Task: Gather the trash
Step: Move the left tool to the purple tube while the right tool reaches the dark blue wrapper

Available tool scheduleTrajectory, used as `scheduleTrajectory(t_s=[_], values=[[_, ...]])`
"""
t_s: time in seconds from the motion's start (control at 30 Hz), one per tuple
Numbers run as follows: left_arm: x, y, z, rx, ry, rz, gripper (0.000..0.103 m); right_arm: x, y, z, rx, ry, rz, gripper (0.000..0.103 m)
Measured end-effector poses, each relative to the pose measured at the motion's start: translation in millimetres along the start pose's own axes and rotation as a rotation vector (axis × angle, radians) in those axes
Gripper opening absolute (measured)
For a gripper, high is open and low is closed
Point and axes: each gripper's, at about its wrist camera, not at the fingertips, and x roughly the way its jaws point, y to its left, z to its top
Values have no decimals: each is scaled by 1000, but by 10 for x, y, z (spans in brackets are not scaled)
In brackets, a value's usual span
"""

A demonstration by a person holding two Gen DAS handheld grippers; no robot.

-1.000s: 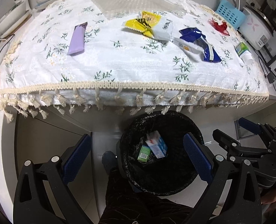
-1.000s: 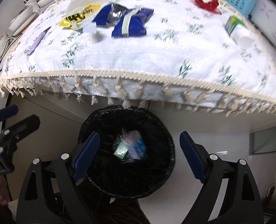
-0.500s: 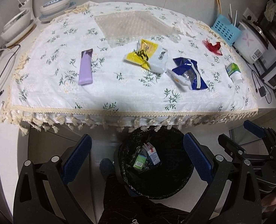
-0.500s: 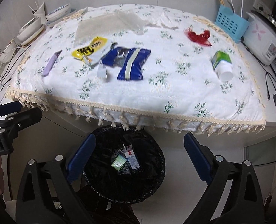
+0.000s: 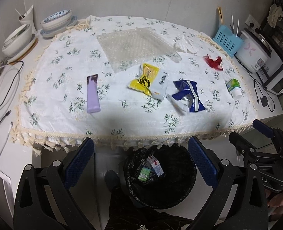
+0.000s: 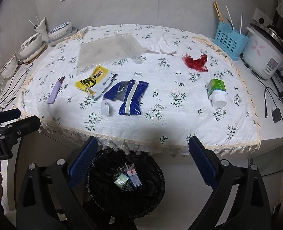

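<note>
A black-lined trash bin stands on the floor below the table's front edge, with small cartons inside. On the floral tablecloth lie a purple tube, a yellow wrapper, a blue wrapper, a red wrapper, a green-white bottle, bubble wrap and a tissue. My left gripper and right gripper are both open and empty, above the bin.
Bowls and plates stand at the table's back left with cables beside them. A blue utensil basket and a rice cooker stand at the back right. The tablecloth's fringe hangs over the front edge.
Both grippers have risen and pulled back from the bin, so the whole tabletop now shows. The cartons have settled in the bin.
</note>
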Motion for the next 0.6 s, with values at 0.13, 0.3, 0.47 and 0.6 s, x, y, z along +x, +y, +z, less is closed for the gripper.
scheduleTrajectory(t_s=[0.13, 0.3, 0.47, 0.6], values=[[-33, 62, 136, -2, -10, 10, 96, -62, -4, 109, 13, -18, 1, 91], [-19, 206, 332, -14, -14, 23, 96, -46, 5, 231, 23, -18, 4, 91], [81, 449, 532, -44, 2, 45, 95, 99, 59, 334, 29, 15, 6, 89], [186, 672, 655, -70, 19, 62, 95, 264, 112, 407, 39, 52, 12, 88]])
